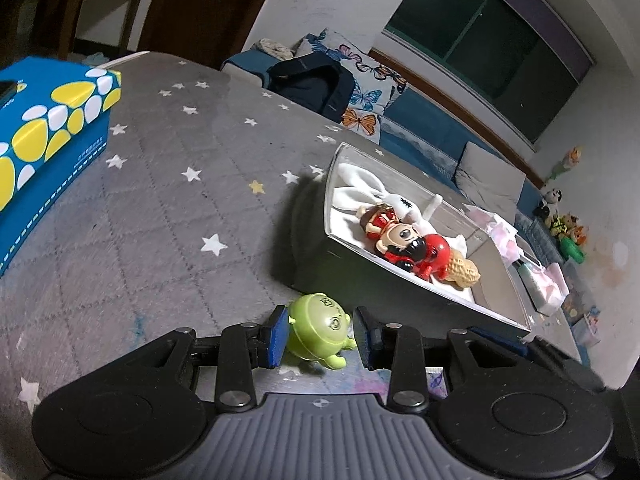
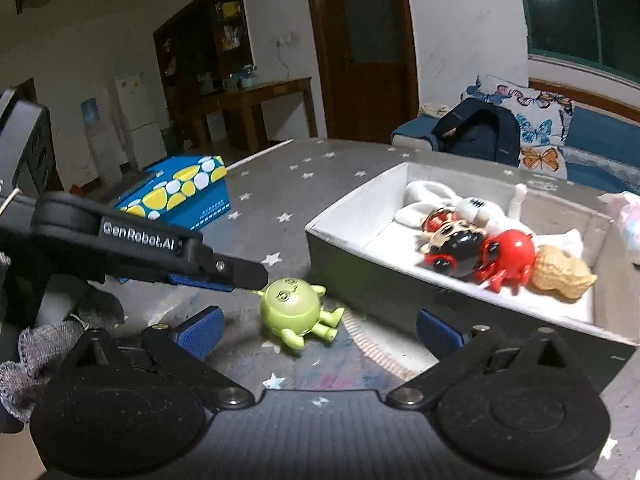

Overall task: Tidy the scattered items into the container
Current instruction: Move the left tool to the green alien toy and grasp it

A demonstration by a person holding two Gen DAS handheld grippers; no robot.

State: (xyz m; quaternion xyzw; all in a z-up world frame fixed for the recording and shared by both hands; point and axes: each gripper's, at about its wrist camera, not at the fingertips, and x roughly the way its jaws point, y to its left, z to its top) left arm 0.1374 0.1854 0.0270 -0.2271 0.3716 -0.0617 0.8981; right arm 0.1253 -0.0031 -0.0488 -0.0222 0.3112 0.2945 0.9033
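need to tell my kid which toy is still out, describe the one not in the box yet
On the grey star-print mat, find the white box of toys. Just outside its near wall lies a round lime-green figure between the left gripper pads: the only green toy.

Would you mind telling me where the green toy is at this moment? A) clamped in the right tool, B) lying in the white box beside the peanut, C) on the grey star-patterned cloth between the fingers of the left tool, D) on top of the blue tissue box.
C: the green toy lies on the cloth between the open left tool, outside the white box.
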